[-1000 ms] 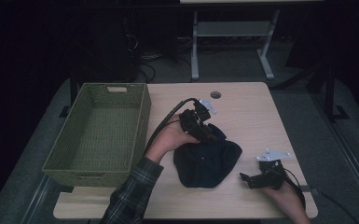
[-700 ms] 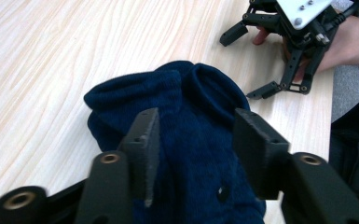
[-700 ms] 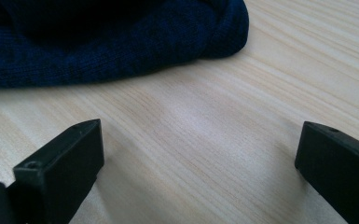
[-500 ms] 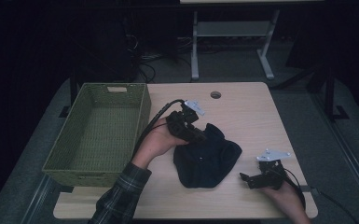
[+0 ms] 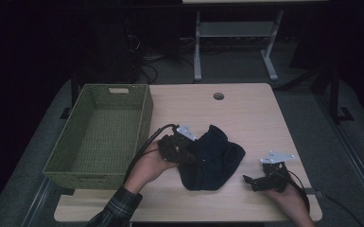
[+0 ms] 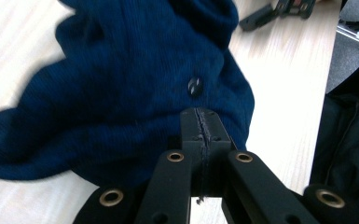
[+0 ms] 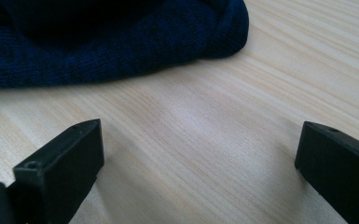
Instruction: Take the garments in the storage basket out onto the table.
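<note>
The navy knitted garment (image 6: 121,88) is soft ribbed cloth with a glossy button (image 6: 195,86), lying on a matt pale wood-grain table (image 7: 224,140) beside a woven green basket (image 5: 99,137).

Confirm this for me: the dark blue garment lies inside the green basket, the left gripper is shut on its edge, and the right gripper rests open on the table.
One thing is wrong. In the high view the dark blue garment lies on the table, beside the green basket, not inside it. The left gripper is shut on its edge; the right gripper rests open.

High view sits above the near edge, looking forward and down over the whole table (image 5: 246,111) with floor beyond. Left gripper view is jammed right up against the blue cloth (image 6: 135,79), facing across it. Right gripper view skims low over the table toward that same cloth; all three share it.
</note>
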Available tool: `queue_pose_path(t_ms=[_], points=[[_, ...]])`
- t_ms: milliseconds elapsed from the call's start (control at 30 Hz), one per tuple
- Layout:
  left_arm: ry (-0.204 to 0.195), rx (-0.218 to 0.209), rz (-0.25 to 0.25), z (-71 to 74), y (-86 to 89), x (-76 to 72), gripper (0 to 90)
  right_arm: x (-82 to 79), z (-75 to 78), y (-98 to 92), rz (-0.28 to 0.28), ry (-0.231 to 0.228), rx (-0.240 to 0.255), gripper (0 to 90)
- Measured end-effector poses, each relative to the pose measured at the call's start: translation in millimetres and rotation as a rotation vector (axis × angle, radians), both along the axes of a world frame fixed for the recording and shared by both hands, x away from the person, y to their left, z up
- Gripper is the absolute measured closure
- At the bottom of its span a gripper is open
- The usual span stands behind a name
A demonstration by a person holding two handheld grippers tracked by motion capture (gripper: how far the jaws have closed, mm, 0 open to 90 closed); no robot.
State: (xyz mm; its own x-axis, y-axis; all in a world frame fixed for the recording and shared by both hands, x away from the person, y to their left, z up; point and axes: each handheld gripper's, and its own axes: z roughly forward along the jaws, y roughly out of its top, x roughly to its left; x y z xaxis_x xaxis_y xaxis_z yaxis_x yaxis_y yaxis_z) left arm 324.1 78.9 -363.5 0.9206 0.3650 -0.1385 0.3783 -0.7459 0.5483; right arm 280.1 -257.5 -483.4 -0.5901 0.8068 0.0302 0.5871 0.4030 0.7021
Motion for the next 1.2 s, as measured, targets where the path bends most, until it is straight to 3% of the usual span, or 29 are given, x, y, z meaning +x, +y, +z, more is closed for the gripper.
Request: queue_pose_path(t_ms=[400,600,733,933,1067,1200], points=[[-0.005,0.012,0.070,-53.0,8.5,-9.5,88.9,0.1,-0.1,0.0,0.001,-0.001,0.000,0.8],[-0.019,-0.018,0.096,-72.7,15.8,-7.8,89.9,0.1,-0.1,0.0,0.001,0.000,0.001,0.8],[-0.039,-0.022,0.092,-80.2,16.2,-7.1,89.9,0.1,-0.1,-0.1,0.002,-0.001,0.001,0.9],[-0.047,0.015,0.073,-89.5,16.3,-5.5,89.6,0.0,0.1,-0.1,0.003,-0.001,0.000,1.1],[-0.033,0.001,0.076,-90.4,17.8,-5.3,89.5,-2.0,4.7,-1.1,0.011,0.005,0.000,15.8],[-0.041,0.007,0.070,-90.2,18.1,-6.5,89.5,0.5,8.8,-2.8,-0.006,0.018,-0.010,15.8]])
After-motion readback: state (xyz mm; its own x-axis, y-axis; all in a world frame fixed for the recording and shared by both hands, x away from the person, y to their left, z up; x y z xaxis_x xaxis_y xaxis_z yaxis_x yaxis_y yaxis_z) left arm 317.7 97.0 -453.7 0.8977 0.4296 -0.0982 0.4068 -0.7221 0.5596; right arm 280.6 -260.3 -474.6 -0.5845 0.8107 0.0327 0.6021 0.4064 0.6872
